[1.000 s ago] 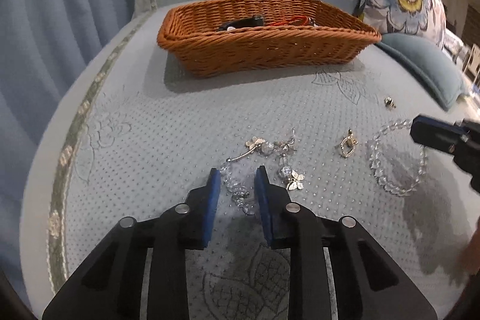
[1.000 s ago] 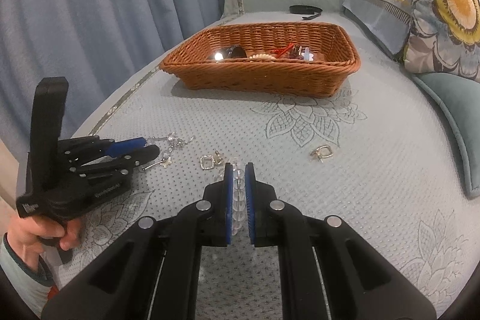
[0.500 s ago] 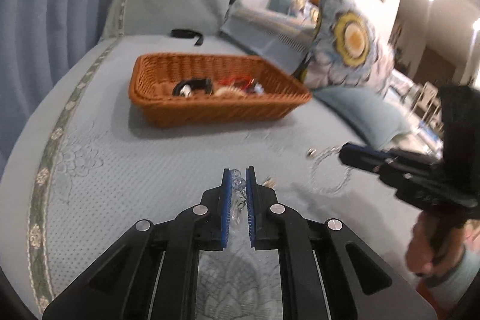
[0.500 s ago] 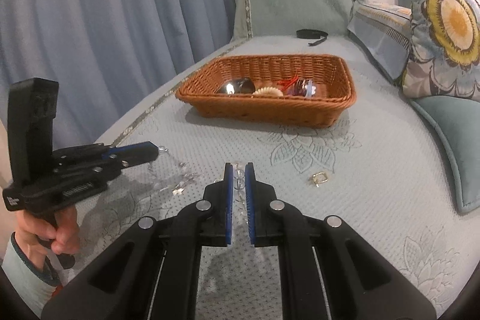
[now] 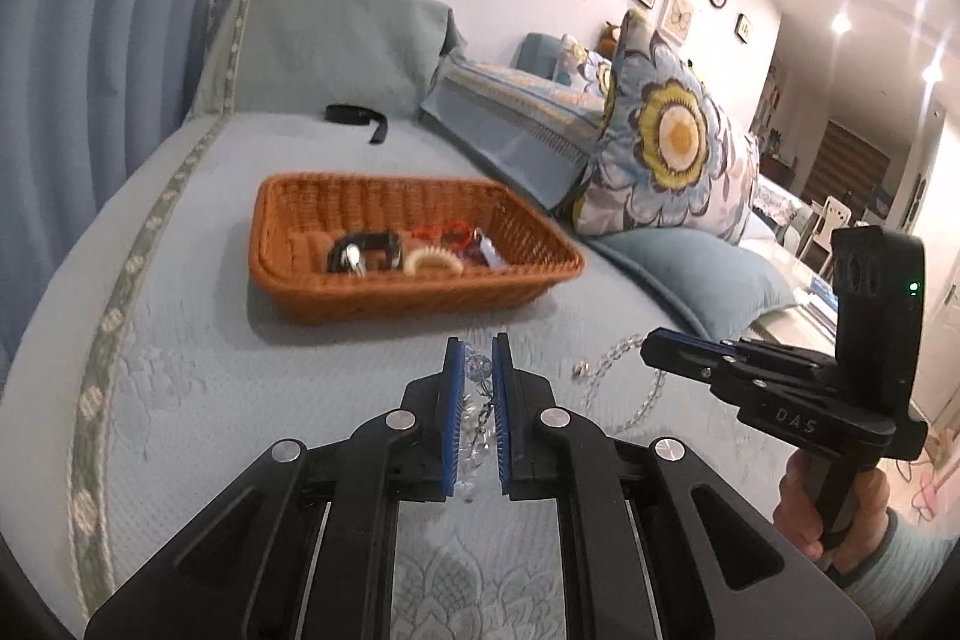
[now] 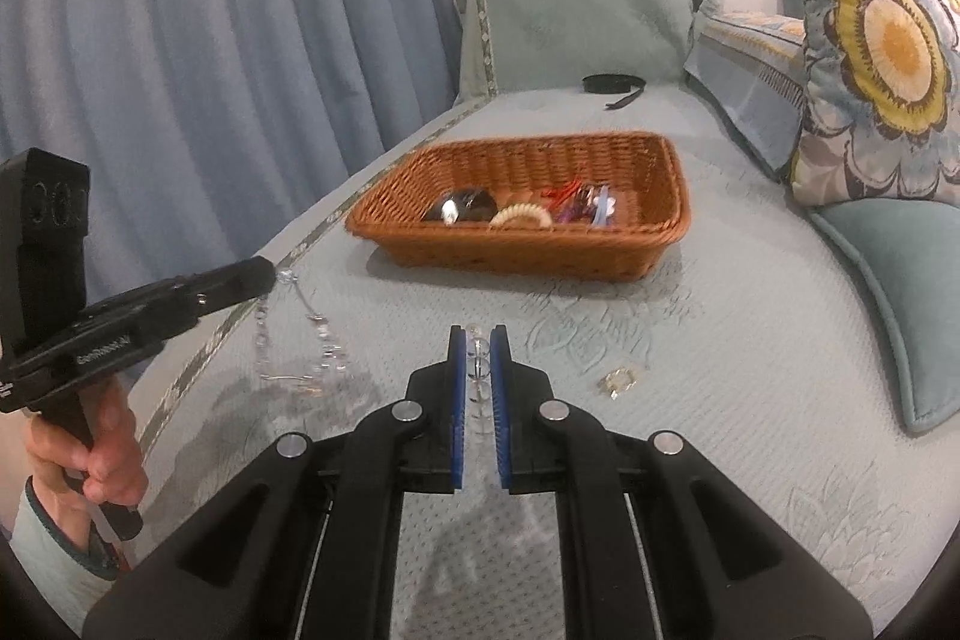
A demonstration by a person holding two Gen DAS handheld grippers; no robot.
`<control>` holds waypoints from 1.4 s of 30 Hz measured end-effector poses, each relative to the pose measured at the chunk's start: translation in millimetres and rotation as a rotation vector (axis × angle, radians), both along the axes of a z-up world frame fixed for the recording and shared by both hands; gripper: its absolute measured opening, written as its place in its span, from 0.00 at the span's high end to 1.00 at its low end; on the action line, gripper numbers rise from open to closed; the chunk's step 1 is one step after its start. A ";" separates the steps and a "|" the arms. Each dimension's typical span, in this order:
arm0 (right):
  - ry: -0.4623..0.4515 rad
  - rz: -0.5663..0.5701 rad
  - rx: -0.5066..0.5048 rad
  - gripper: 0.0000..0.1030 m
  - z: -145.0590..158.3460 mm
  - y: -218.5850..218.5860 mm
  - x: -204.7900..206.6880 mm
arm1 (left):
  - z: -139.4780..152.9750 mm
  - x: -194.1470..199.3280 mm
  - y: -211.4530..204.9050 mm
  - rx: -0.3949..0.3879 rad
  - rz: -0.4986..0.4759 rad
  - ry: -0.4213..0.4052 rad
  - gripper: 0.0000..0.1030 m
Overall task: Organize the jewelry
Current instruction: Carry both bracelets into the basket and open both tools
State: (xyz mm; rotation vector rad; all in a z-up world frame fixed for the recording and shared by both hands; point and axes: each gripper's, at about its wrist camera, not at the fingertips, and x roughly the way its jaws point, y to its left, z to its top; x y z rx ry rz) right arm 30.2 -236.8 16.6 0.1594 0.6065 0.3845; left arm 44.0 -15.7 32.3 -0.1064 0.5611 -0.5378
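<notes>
My left gripper (image 5: 477,361) is shut on a crystal charm bracelet (image 5: 478,375), which hangs from it above the bed in the right wrist view (image 6: 300,346). My right gripper (image 6: 478,346) is shut on a clear bead bracelet (image 6: 477,370), which dangles from it in the left wrist view (image 5: 624,388). The wicker basket (image 5: 540,244) stands ahead of both grippers and holds sunglasses (image 6: 462,207), a cream comb-like piece (image 6: 521,215) and red and purple items. A gold earring (image 6: 619,379) lies on the bedspread right of my right gripper. A small stud (image 5: 579,370) lies near the bead bracelet.
A black strap (image 6: 612,83) lies at the far end of the bed. Floral cushions (image 5: 666,148) and a blue pillow (image 6: 900,280) line the right side. Blue curtains (image 6: 210,40) hang on the left.
The left gripper closed on the charm bracelet. Both grippers have lifted their bracelets off the bedspread and now sit higher, with the basket interior more visible.
</notes>
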 end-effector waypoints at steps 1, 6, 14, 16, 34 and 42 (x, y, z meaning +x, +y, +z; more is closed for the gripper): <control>-0.002 -0.007 0.006 0.94 3.3 -2.3 3.7 | 4.0 2.5 0.8 0.001 0.001 -0.005 0.93; -0.036 -0.031 0.012 0.94 30.3 -8.1 33.4 | 35.6 27.9 -3.0 0.017 0.012 -0.053 0.93; -0.015 -0.012 -0.011 0.94 54.2 7.3 135.2 | 49.0 104.9 -15.7 0.037 0.043 -0.075 0.93; 0.009 -0.009 -0.017 0.94 48.7 15.8 158.7 | 42.1 127.6 -17.6 0.033 0.050 -0.061 0.93; 0.200 -0.060 -0.070 0.93 -19.4 28.0 246.7 | -22.5 199.0 -6.4 0.046 0.103 0.069 0.91; 0.135 -0.072 -0.036 0.64 8.8 10.5 211.0 | 10.0 154.3 -2.3 0.002 0.090 -0.020 0.54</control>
